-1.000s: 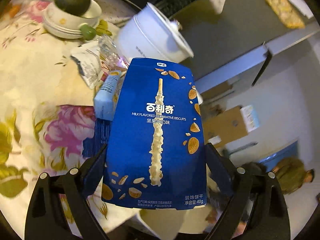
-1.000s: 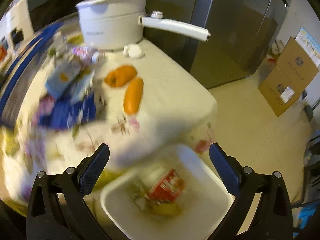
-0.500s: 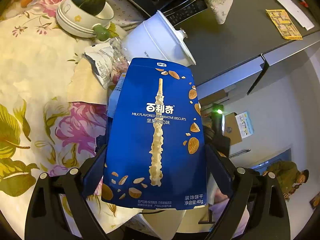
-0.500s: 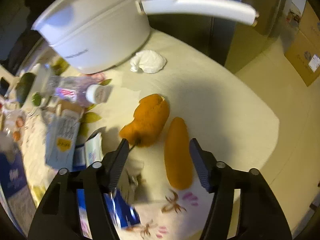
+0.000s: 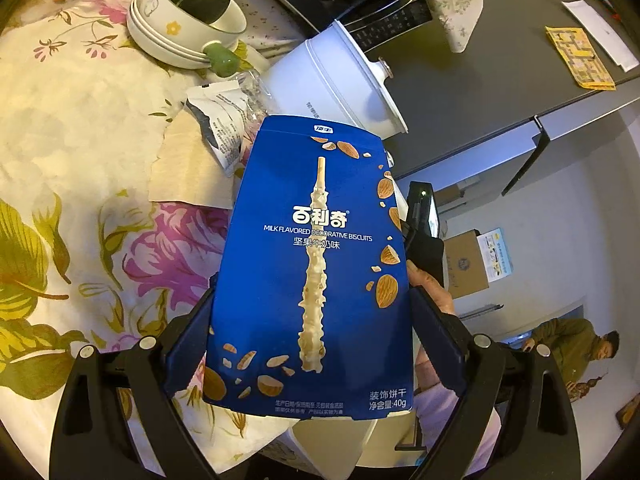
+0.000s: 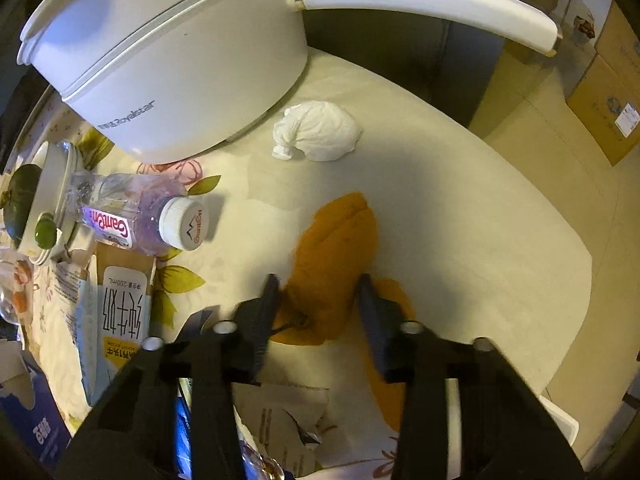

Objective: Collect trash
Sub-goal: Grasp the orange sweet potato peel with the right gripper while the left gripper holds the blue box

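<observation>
The right gripper [image 6: 318,308] has just been closing, its jaws narrow around the orange peel [image 6: 334,264]. The peel's long axis runs toward 1 o'clock. The left gripper [image 5: 312,328] holds the blue box [image 5: 312,264].

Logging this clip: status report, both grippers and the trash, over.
Left gripper shut on blue biscuit box. Right gripper closing around orange peel, contact unclear. Second peel beside it; nothing blocking.

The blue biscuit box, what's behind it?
Behind the blue biscuit box: floral tablecloth, a torn wrapper, the white pot. Whatever lies directly behind its face is covered.
</observation>
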Demonstrator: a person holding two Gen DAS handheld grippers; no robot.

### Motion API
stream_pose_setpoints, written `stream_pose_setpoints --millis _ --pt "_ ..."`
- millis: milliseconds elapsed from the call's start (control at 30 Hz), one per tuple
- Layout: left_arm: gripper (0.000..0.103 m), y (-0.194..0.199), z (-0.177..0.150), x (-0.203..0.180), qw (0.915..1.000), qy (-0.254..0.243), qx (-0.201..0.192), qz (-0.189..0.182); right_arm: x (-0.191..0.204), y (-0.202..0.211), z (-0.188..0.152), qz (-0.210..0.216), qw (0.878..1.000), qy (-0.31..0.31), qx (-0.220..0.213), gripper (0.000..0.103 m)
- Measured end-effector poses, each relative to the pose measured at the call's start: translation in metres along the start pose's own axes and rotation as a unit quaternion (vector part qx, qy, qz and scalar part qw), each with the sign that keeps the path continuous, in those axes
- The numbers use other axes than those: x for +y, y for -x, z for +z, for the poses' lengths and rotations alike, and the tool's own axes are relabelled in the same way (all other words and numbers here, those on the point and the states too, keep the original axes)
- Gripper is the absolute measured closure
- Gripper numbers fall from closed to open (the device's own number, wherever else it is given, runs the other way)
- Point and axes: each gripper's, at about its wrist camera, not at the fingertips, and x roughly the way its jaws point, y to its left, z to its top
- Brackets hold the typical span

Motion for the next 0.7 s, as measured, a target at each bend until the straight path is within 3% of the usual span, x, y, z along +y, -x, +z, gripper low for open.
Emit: stream_pose_setpoints --millis 133,700 --pt "0.013 0.002 0.0 -0.001 1.0 0.0 -0.006 -0.002 0.005 0.014 -0.004 -0.001 0.999 0.022 -0.029 0.08" --pt "0.013 0.015 -0.009 -0.024 0.9993 -0.024 -0.02 -0.021 -0.028 0.128 -0.037 0.018 0.988 0.063 -0.14 0.08"
